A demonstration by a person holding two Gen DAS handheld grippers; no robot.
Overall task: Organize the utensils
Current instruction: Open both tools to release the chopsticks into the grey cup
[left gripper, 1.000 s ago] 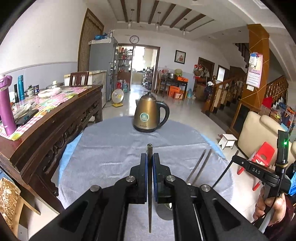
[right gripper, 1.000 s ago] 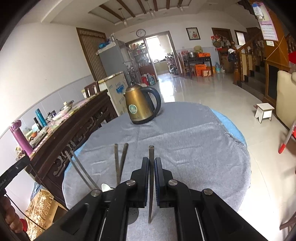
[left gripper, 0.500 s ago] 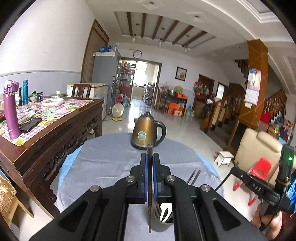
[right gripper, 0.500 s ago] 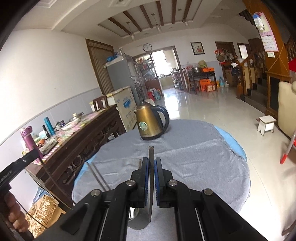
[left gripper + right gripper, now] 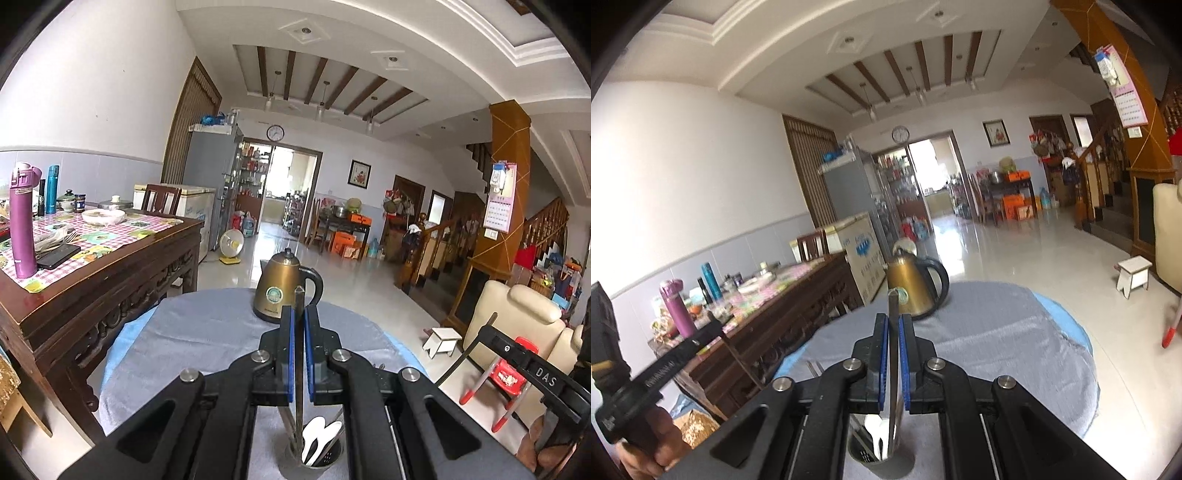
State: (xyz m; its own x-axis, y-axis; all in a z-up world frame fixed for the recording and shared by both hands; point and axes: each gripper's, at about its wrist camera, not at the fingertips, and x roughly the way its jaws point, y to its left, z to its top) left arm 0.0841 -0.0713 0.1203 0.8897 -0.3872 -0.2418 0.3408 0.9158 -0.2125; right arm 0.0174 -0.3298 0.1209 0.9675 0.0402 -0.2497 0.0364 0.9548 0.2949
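My left gripper (image 5: 299, 314) is shut on a thin metal chopstick (image 5: 299, 299) that stands upright between the blue pads. Its lower end hangs over a metal utensil holder (image 5: 325, 461) holding white spoons (image 5: 314, 439). My right gripper (image 5: 894, 321) is likewise shut on a second metal chopstick (image 5: 893, 302), above the same utensil holder (image 5: 875, 459). Both grippers hover over the round table under a grey cloth (image 5: 207, 332), side by side. The ends of more chopsticks (image 5: 812, 367) lie on the cloth to the left.
A bronze kettle (image 5: 284, 295) stands at the far side of the table. A dark wooden sideboard (image 5: 92, 280) with a purple bottle (image 5: 23, 225) runs along the left. A cream armchair (image 5: 517, 317), a red child's chair (image 5: 509, 373) and a white stool (image 5: 443, 341) are on the right.
Both grippers have risen and tipped upward, each keeping its chopstick. The utensil holder has come into view beneath them, and the loose chopsticks on the cloth have mostly slid out of sight.
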